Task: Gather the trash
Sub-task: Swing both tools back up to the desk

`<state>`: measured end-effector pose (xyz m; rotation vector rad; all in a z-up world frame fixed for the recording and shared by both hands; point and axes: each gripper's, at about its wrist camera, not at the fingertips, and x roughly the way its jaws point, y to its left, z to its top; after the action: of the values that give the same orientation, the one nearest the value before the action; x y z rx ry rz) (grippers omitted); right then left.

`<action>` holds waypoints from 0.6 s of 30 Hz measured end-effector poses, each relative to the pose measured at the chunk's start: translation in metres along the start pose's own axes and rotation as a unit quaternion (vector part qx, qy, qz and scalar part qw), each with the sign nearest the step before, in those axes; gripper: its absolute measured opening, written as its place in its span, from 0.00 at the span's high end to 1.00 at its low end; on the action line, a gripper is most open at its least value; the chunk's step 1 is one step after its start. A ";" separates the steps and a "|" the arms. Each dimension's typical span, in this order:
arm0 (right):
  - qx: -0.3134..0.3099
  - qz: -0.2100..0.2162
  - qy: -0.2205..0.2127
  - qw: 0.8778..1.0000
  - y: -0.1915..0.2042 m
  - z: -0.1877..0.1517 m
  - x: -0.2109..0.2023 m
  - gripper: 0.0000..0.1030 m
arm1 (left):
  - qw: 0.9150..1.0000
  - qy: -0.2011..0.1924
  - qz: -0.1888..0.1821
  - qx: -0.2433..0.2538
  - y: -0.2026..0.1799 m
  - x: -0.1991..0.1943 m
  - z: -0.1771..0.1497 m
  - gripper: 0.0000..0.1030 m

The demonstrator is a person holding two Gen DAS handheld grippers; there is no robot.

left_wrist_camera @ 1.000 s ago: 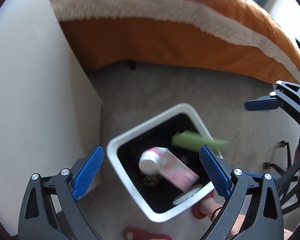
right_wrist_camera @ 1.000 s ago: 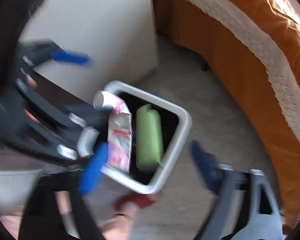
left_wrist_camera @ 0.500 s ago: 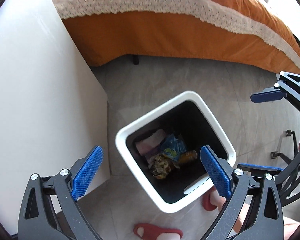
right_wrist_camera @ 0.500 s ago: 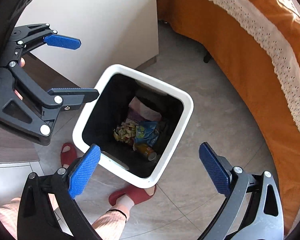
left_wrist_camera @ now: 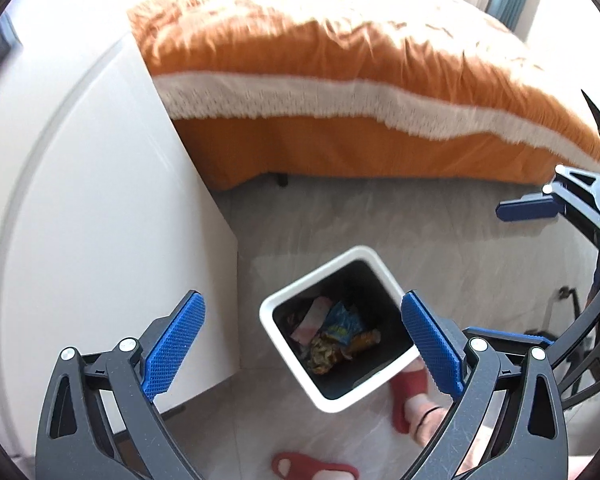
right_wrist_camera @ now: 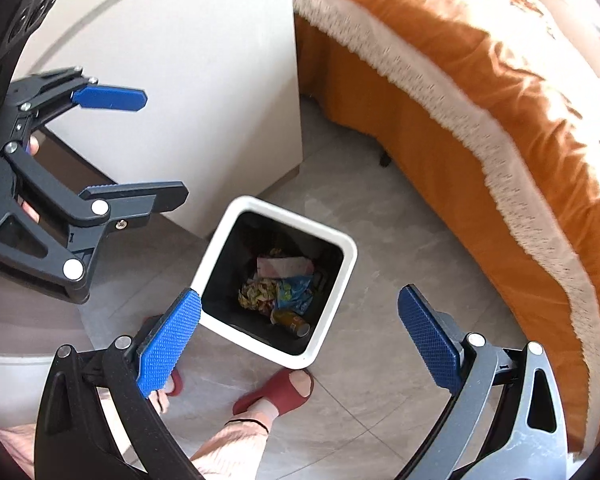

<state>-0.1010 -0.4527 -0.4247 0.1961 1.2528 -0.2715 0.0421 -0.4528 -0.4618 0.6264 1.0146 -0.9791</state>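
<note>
While both claws hung above the floor, an orange bed (right_wrist_camera: 480,92) with a white lace trim filled the far and right side of the scene, and a white cabinet (left_wrist_camera: 100,208) stood on the left, its corner just beside the bin. A grey tiled floor (right_wrist_camera: 384,248) lay between them.

A white square trash bin (right_wrist_camera: 350,254) with a black interior stood on that floor, near the person's feet. Inside it, at the bottom, lay the trash (right_wrist_camera: 278,290): a pink and white packet toward the far side, a crumpled yellowish wrapper, a blue wrapper and a small orange bottle at the near edge.

The left gripper (left_wrist_camera: 304,344) was spread wide, its blue pads far apart, with nothing between them; the bin showed in the gap. The right gripper (right_wrist_camera: 300,338) was likewise wide apart and held nothing, and the bin sat just beyond its left pad. In the right wrist view the left gripper (right_wrist_camera: 138,148) appeared at the left, near the cabinet, gaping and bare.

A foot in a dark red slipper (right_wrist_camera: 276,392) touched the bin's near corner, and a second red slipper (left_wrist_camera: 312,466) stood nearer still, to the left.
</note>
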 end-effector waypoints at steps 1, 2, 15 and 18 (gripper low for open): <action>0.005 -0.004 -0.009 1.000 0.000 0.003 -0.014 0.05 | 1.000 -0.006 0.000 -0.003 -0.001 -0.013 0.004 0.06; 0.010 -0.006 -0.017 1.000 0.001 0.006 -0.028 0.05 | 1.000 -0.012 0.001 -0.004 -0.001 -0.025 0.007 0.06; 0.046 -0.013 -0.104 0.993 0.020 0.046 -0.166 0.05 | 0.994 -0.108 0.012 -0.024 0.003 -0.173 0.038 0.05; 0.036 -0.006 -0.135 0.990 0.037 0.060 -0.195 0.05 | 0.988 -0.146 0.033 -0.035 0.013 -0.214 0.038 0.05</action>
<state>-0.0910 -0.4170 -0.2208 0.2056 0.9771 -0.3423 0.0290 -0.3978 -0.2510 0.4399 0.7616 -0.9406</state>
